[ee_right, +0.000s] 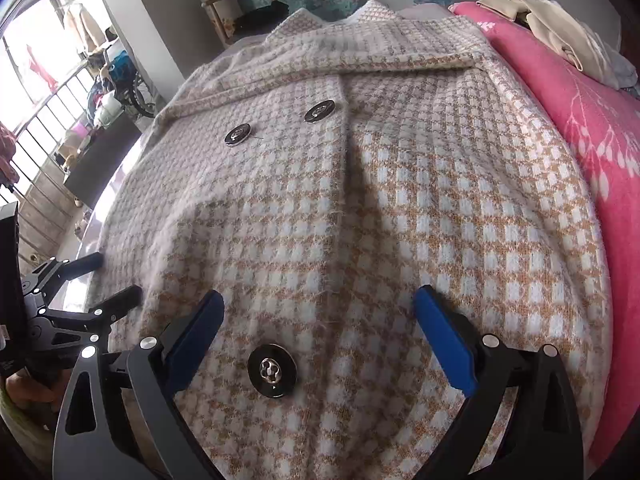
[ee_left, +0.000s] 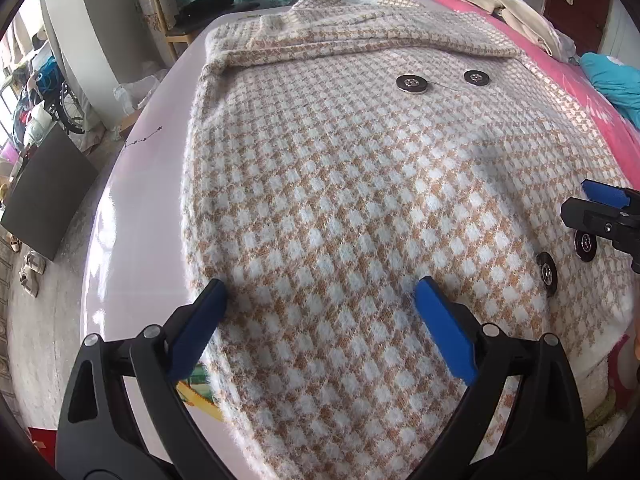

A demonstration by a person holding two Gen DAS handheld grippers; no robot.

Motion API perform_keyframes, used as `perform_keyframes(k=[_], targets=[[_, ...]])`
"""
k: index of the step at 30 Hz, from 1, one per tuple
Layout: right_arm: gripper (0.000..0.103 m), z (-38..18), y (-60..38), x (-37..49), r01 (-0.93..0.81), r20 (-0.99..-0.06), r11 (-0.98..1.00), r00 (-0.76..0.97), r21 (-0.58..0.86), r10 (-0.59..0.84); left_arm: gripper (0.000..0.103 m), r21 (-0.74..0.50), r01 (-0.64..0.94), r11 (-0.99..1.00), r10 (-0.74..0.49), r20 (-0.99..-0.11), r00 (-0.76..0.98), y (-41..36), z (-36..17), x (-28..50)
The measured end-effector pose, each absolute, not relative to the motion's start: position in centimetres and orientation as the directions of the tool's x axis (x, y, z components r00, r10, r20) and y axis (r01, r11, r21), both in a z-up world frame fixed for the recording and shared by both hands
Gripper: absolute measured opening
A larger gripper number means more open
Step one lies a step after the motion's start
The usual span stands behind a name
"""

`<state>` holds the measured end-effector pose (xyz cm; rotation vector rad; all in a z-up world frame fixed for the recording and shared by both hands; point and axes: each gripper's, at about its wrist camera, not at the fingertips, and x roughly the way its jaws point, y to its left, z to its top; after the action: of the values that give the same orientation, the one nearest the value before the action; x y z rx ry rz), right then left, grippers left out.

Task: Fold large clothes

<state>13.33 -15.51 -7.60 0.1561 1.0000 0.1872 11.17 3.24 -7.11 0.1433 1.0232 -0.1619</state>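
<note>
— So, where's the fuzzy tan-and-white checked coat (ee_left: 340, 200)?
— Flat on the bed, four dark round buttons (ee_left: 411, 83) showing. Left gripper (ee_left: 320, 292) and right gripper (ee_right: 318, 300): jaws spread, holding nothing.

Bright window (ee_right: 24, 52) daylight from the left, soft shadows, strong fisheye edge distortion.

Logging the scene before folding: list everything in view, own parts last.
coat: one, tan-and-white check, spread flat over the table
buttons: four in left view, dark metal, two far, two near right edge
table: one, pale glossy, under coat
blanket: one, pink, right of coat
beige clothes: pile, far right
chair: one, wooden, beyond table
left gripper: black, blue pads, jaws open over coat
right gripper: same, jaws open, nearest button between them
</note>
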Motion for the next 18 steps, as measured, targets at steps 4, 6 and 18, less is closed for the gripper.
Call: perform_keyframes(k=[4, 6, 18], targets=[[0.097, -7.60, -15.69, 13.19, -0.079, -0.808, 0.969, 0.539, 0.232, 0.238, 0.092, 0.044, 0.199, 0.979, -0.066, -0.856, 0.513, 3.25, -7.16, 11.11], [0.097, -7.65, -15.89, 13.05, -0.075, -0.798, 0.965, 0.549, 0.250, 0.249, 0.092, 0.044, 0.200, 0.979, -0.066, -0.856, 0.513, 3.25, -7.16, 11.13], [0.097, -7.57, -16.00, 12.98, -0.073, -0.797, 0.966, 0.552, 0.247, 0.245, 0.094, 0.045, 0.184, 0.982, -0.058, -0.855, 0.516, 3.28, -7.42, 11.14]])
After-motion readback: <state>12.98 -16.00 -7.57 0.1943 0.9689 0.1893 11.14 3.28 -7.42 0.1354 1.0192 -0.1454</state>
